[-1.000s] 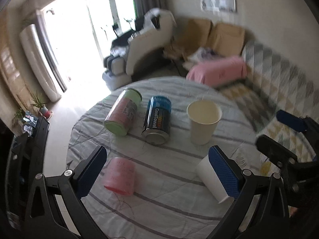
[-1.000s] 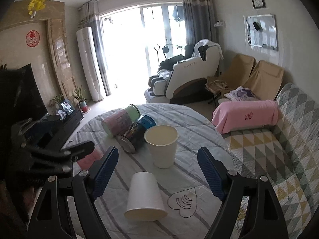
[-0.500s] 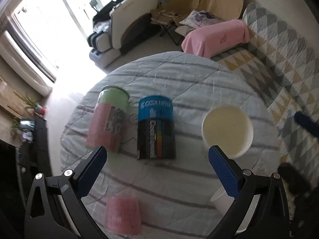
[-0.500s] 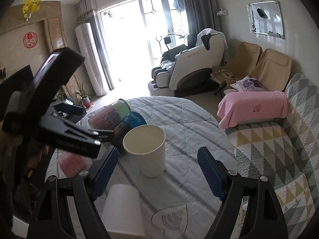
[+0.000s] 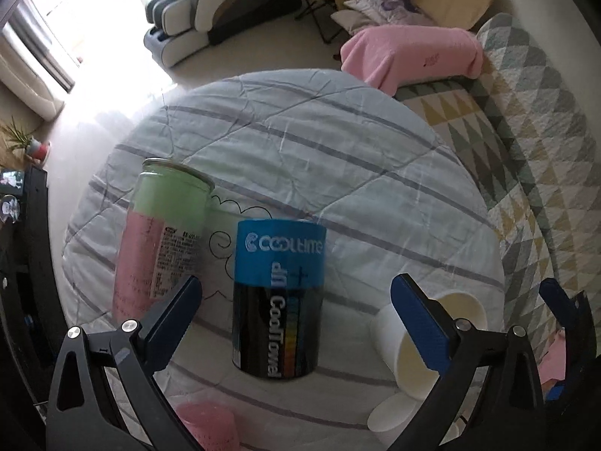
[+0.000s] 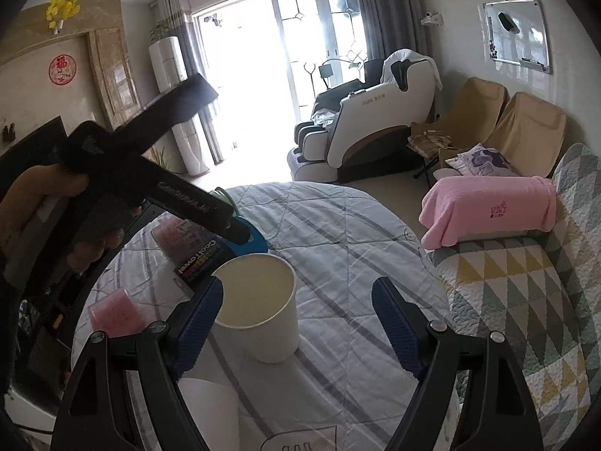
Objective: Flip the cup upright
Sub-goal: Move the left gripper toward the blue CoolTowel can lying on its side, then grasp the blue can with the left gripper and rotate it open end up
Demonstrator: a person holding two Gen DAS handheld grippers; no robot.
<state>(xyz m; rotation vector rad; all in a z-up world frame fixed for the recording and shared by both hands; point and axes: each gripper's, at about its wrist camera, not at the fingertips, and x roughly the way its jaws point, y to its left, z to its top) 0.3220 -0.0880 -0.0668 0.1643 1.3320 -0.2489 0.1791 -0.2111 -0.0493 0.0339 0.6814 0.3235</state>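
A white paper cup (image 6: 210, 409) lies upside down on the striped table (image 6: 338, 248), low between my right gripper's fingers; its edge also shows in the left wrist view (image 5: 390, 413). A second white cup (image 6: 259, 308) stands upright just beyond it, also seen in the left wrist view (image 5: 424, 342). My right gripper (image 6: 296, 327) is open and empty, hovering near the upright cup. My left gripper (image 5: 296, 323) is open and empty above a blue and black can (image 5: 278, 304) that lies on its side. A pink cup (image 5: 210, 428) sits inverted at the near left.
A green and pink can (image 5: 161, 236) lies on its side left of the blue can. A sofa with a patterned quilt (image 6: 526, 300) and a pink towel (image 6: 488, 206) borders the table's right side. The left hand-held tool (image 6: 124, 184) crosses the right view's left side.
My left gripper has risen and moved forward over the cans, looking more steeply down. My right gripper has moved forward towards the upright cup; the inverted cup has slid to the frame's bottom.
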